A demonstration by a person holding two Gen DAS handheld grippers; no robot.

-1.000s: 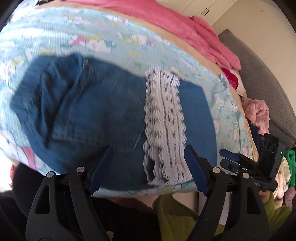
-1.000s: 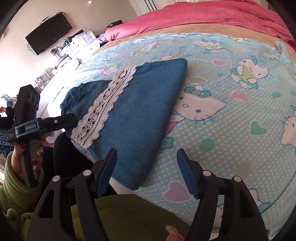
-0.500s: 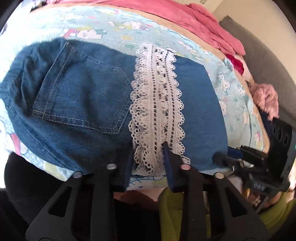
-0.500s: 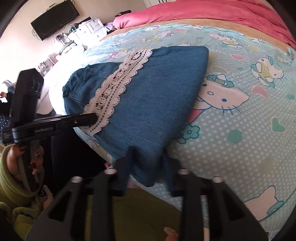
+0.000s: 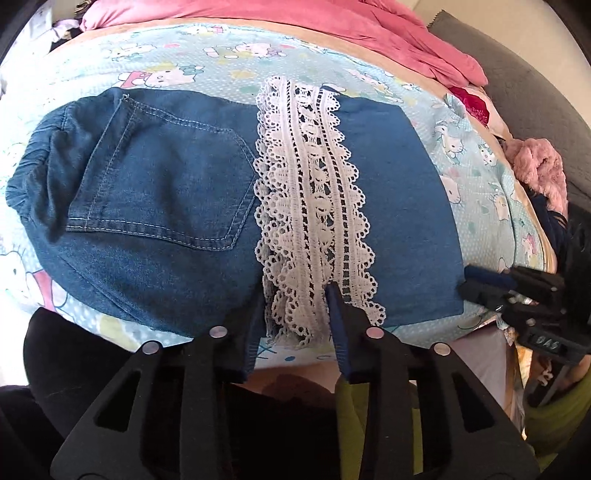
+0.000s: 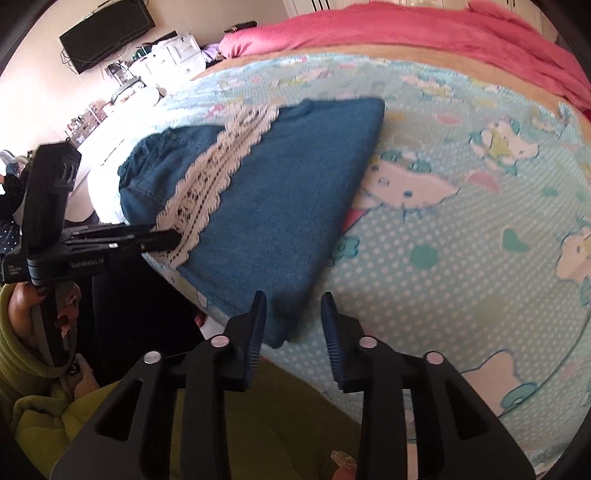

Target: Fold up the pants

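Observation:
Blue denim pants (image 5: 166, 206) with a white lace hem (image 5: 314, 229) lie folded on a Hello Kitty bedsheet (image 5: 229, 66). My left gripper (image 5: 295, 321) is shut on the near end of the lace hem. In the right wrist view the pants (image 6: 280, 206) run away to the left, and my right gripper (image 6: 293, 317) is shut on their near folded corner. The left gripper also shows in the right wrist view (image 6: 162, 238), at the lace. The right gripper also shows in the left wrist view (image 5: 476, 280), at the pants' right corner.
A pink blanket (image 5: 369, 26) lies across the far side of the bed. A pile of clothes (image 5: 539, 170) and a grey cushion (image 5: 546, 85) sit to the right. A TV (image 6: 107, 33) and drawers (image 6: 173, 55) stand beyond the bed.
Both grippers went from wide open to closed on the pants' near edge: left on the lace hem, right on the folded corner. Both moved in closer to the fabric.

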